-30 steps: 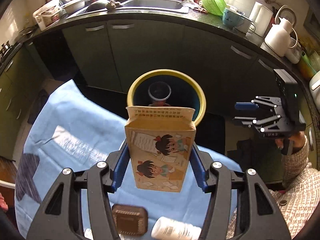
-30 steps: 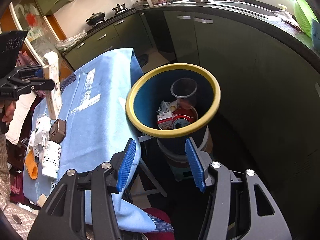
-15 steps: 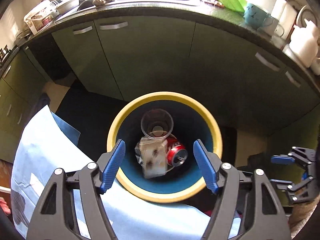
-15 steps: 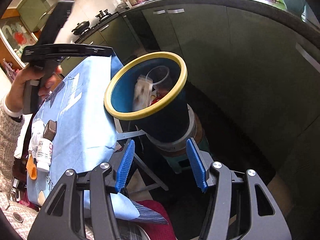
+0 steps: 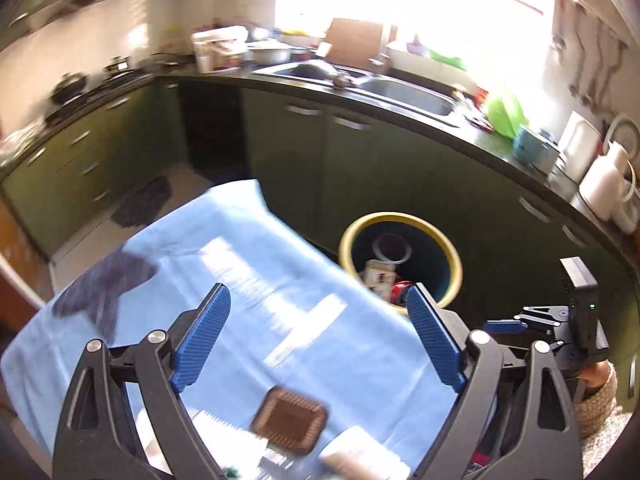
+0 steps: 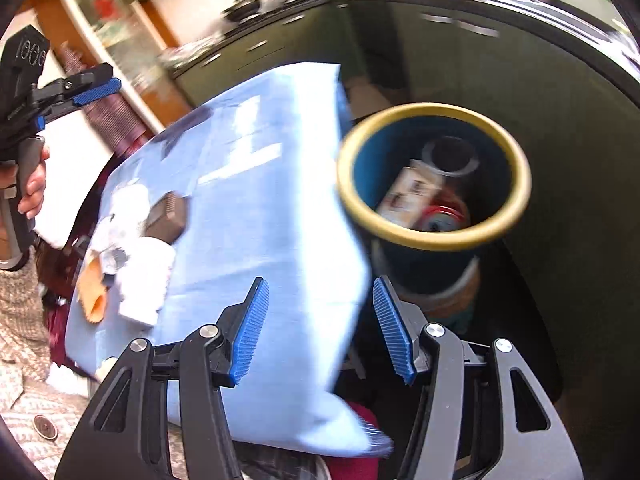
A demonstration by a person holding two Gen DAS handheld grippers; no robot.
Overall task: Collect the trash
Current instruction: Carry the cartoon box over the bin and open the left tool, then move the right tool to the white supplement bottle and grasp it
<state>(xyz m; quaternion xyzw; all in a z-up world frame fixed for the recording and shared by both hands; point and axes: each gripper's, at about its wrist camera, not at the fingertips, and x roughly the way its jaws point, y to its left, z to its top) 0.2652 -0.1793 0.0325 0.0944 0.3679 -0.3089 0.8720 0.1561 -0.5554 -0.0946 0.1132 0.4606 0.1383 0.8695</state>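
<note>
Right now my left gripper (image 5: 316, 344) is spread wide with nothing between its blue pads (image 5: 202, 338), held above the blue cloth (image 5: 248, 280) and tilted toward the trash at the lower edge of the frame, which I judge is where it should go for the next pick. Nearest, at the bottom centre, lies a brown square piece (image 5: 290, 420), with a white bottle (image 5: 360, 456) just beside it to the right and blurred white scraps to its left. My right gripper (image 6: 320, 328) is likewise parted and empty, hanging over the cloth's corner by the bin (image 6: 434, 178), I think simply parked out of the way. From that side the leftover pile sits in the left of the frame: the brown piece, white wrappers (image 6: 136, 248) and an orange scrap (image 6: 92, 292), close together. Farther off, the yellow-rimmed bin stands just past the cloth's edge, holding a printed carton (image 6: 408, 194), a red can (image 6: 446, 216) and a clear cup (image 6: 450, 156). Beyond are green cabinets (image 5: 360, 168) and a sink (image 5: 408, 94).
</note>
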